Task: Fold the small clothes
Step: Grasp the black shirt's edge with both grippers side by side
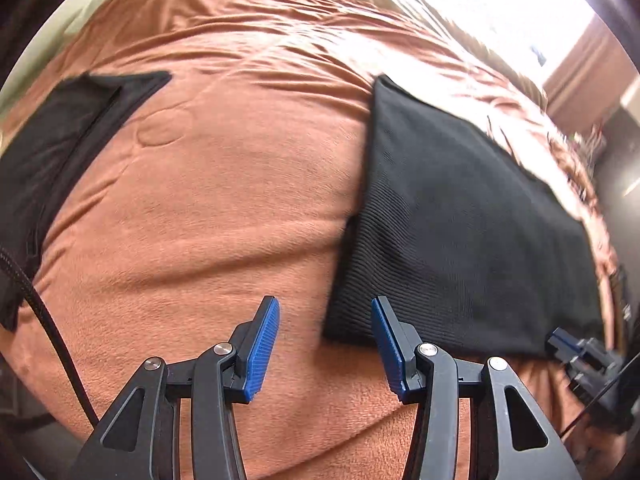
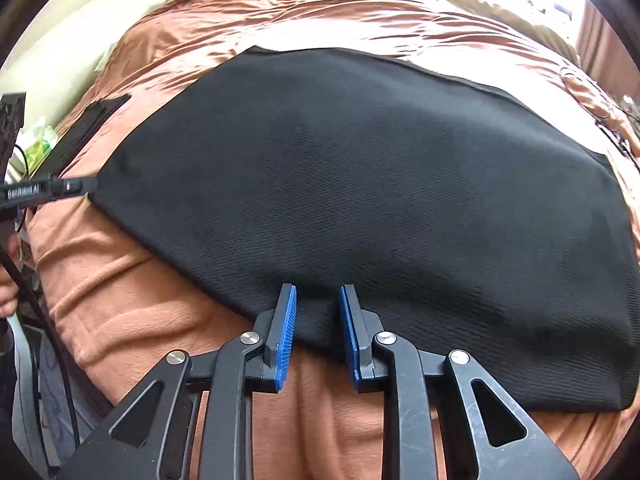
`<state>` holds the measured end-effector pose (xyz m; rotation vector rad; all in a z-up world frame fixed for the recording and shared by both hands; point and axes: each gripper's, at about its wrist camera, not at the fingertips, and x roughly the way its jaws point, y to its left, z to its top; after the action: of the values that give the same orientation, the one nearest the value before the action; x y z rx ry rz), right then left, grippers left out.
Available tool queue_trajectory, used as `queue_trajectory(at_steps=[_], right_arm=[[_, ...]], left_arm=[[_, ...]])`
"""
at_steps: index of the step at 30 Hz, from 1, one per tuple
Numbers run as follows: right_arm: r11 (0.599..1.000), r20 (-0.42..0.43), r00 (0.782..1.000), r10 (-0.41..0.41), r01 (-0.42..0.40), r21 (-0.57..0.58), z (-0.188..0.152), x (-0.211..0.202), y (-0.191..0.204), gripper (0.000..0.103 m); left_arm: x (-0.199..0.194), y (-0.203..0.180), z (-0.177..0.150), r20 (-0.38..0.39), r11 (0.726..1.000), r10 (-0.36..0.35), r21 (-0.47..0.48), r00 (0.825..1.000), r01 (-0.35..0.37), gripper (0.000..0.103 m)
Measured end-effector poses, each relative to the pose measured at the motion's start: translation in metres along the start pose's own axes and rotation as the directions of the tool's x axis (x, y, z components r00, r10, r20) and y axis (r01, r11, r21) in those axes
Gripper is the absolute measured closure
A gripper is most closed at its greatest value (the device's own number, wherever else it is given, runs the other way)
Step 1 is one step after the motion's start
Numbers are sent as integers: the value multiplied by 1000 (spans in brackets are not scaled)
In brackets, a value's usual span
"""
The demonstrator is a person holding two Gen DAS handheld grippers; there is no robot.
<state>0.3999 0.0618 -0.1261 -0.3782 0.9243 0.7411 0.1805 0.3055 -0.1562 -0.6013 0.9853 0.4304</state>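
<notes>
1. The left gripper (image 1: 325,334) points steeply down at the blanket (image 1: 208,208); its jaws stand spread with nothing between them, only bare blanket showing in the gap.
2. The right gripper (image 2: 318,322) also tilts steeply down. Its jaws stand a narrow gap apart over the near edge of the cloth (image 2: 360,184); the blue pads (image 2: 287,332) flank the hem, but I cannot tell whether they press on it.
3. In the left wrist view the cloth (image 1: 452,216) lies ahead and to the right of the jaws, its near left corner just beyond the right fingertip and not between the pads.
4. In that view the right gripper (image 1: 560,346) shows small at the cloth's near right edge, touching or just at the hem.
5. In the right wrist view the left gripper (image 2: 86,185) comes in from the left with its tip at the cloth's left corner; a hand (image 2: 8,288) shows at the far left edge.
6. The cloth is black and finely ribbed, spread flat and smooth, wide from side to side, with straight hems and squared corners.
7. A second dark piece (image 1: 60,152) lies well left of the left jaws, flat on the blanket, with a folded band along its edge.
8. The blanket is rust-orange and fleecy, wrinkled beyond the cloth.
</notes>
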Motion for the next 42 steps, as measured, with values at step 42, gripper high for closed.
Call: queue_trajectory(at_steps=[42], right_arm=[[965,18,999,29,-32,262,71,27,-90,101]], left_arm=[[8,22,-31,110,918,-146,-354,983,176,88]])
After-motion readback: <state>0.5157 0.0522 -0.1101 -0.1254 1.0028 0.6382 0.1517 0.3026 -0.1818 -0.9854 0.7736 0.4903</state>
